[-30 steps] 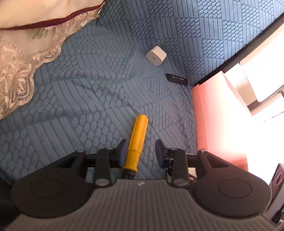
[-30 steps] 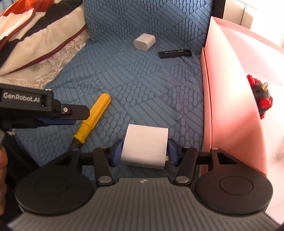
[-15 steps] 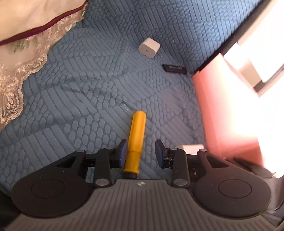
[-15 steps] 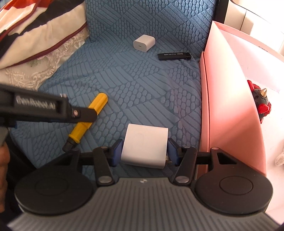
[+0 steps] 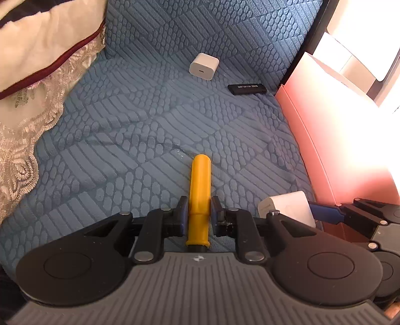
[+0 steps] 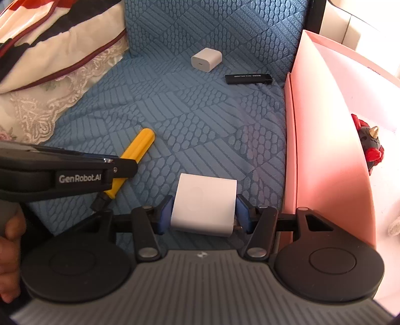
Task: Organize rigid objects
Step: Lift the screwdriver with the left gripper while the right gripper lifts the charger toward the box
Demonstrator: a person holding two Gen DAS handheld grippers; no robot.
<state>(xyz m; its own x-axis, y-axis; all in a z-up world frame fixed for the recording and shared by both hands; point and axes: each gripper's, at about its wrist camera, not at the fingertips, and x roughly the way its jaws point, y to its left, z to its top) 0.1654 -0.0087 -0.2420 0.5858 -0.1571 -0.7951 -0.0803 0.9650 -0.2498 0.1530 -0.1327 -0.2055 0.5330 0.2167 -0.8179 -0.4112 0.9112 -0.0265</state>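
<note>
My left gripper (image 5: 199,208) is shut on the yellow handle of a screwdriver (image 5: 199,190) that lies on the blue textured cushion; the same screwdriver (image 6: 137,150) shows in the right wrist view under the left gripper's body. My right gripper (image 6: 204,211) is shut on a white charger block (image 6: 205,203), also seen at the lower right of the left wrist view (image 5: 287,207). A smaller white charger cube (image 5: 203,66) (image 6: 206,60) and a black USB stick (image 5: 247,88) (image 6: 248,78) lie farther back.
A pink box (image 6: 322,140) stands open at the right, holding a red and black spiky toy (image 6: 370,145). A lace-edged pillow (image 5: 32,75) (image 6: 50,62) lies at the left. The blue cushion backrest (image 6: 212,22) rises behind.
My left gripper's jaws have closed onto the yellow screwdriver handle. My right gripper keeps its hold on the white charger block and has barely moved.
</note>
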